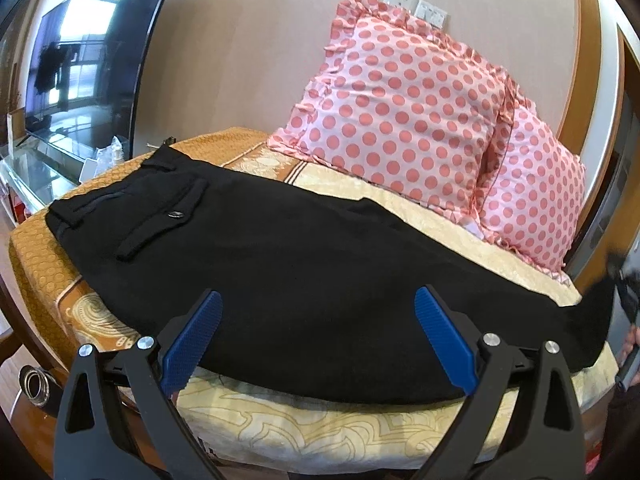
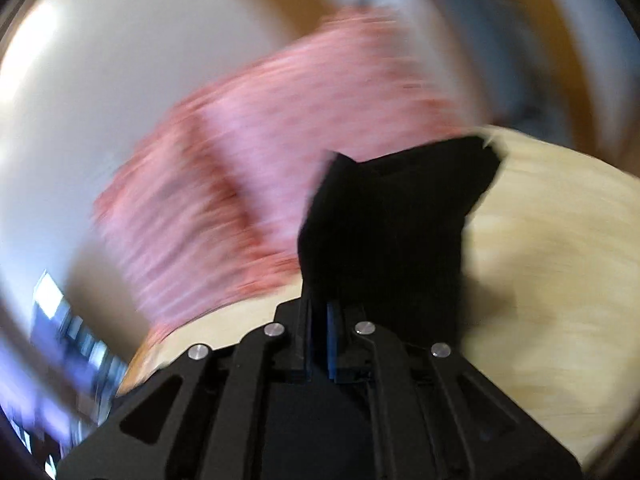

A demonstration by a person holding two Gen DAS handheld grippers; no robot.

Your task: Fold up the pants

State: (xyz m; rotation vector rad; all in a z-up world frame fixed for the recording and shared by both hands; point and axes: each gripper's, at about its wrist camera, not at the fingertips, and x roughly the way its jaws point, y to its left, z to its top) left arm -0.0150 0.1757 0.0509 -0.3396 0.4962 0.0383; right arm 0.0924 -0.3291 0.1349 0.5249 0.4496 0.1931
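Note:
Black pants lie folded lengthwise across a cushioned seat, waistband and buttoned back pocket at the far left, leg ends at the right. My left gripper is open, its blue pads hovering over the near edge of the pants, holding nothing. My right gripper is shut on the black leg end of the pants, which stands lifted above the seat; this view is motion-blurred. The right gripper also shows at the far right edge of the left wrist view.
Two pink polka-dot pillows lean on the wall behind the pants. The seat has a yellow patterned cover. A television and a glass stand are at the left. A metal object sits low at the left.

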